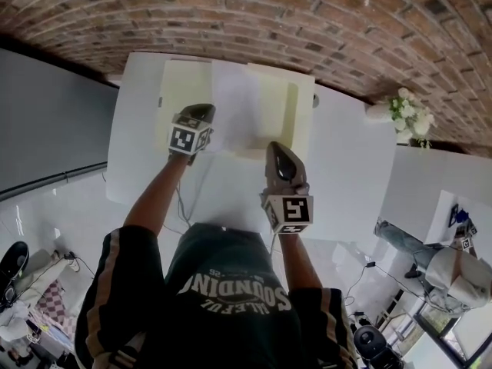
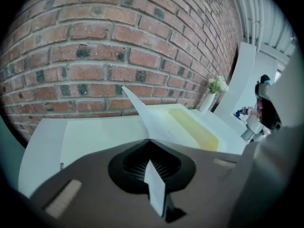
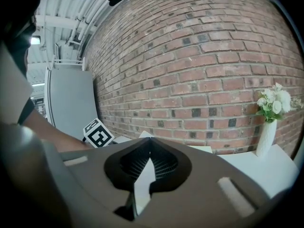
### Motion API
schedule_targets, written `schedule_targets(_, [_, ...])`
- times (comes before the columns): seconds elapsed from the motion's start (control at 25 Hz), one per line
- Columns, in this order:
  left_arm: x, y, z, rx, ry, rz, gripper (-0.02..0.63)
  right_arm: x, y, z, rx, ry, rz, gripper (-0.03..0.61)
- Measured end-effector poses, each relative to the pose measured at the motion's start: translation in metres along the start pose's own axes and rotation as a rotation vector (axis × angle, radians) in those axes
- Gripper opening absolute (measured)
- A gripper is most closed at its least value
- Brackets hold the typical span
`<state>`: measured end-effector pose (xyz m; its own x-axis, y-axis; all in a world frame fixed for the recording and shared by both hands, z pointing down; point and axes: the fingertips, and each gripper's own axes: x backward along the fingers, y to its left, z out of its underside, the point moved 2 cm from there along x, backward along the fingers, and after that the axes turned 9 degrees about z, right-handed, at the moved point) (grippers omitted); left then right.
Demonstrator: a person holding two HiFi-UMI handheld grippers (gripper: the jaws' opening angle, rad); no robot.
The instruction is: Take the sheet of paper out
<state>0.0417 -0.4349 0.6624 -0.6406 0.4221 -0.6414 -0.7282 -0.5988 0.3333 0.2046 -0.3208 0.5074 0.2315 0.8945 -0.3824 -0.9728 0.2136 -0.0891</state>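
An open pale yellow folder (image 1: 183,84) lies on the white table (image 1: 350,179) by the brick wall. A white sheet of paper (image 1: 240,102) rises from its middle. My left gripper (image 1: 204,110) is shut on the sheet's left edge; in the left gripper view the sheet (image 2: 146,117) stands up from the closed jaw tips (image 2: 149,140), and a strip of it shows between the pads. My right gripper (image 1: 274,146) is at the sheet's near right edge, shut, with a thin white strip of the sheet (image 3: 142,184) pinched between its jaws (image 3: 151,139). The folder (image 2: 195,128) lies beneath.
A white vase of white flowers (image 1: 405,118) stands at the table's far right, also seen as the vase (image 3: 270,120). The brick wall (image 2: 118,46) runs close behind the table. A grey panel (image 1: 46,121) is to the left. My left gripper's marker cube (image 3: 98,133) shows in the right gripper view.
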Motion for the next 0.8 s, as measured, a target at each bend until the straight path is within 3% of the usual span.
schedule_targets(0.2, [0.030, -0.007, -0.002, -0.041, -0.043, -0.034, 0.011, 0.008, 0.006, -0.009, 0.005, -0.044, -0.010, 0.000])
schedule_targets(0.48, [0.080, -0.030, -0.021, -0.211, -0.153, -0.101, 0.011, 0.024, 0.012, -0.030, 0.062, -0.109, -0.029, 0.000])
schedule_targets(0.8, [0.146, -0.069, -0.054, -0.311, -0.273, -0.134, 0.011, 0.043, 0.020, -0.062, 0.116, -0.202, -0.027, -0.002])
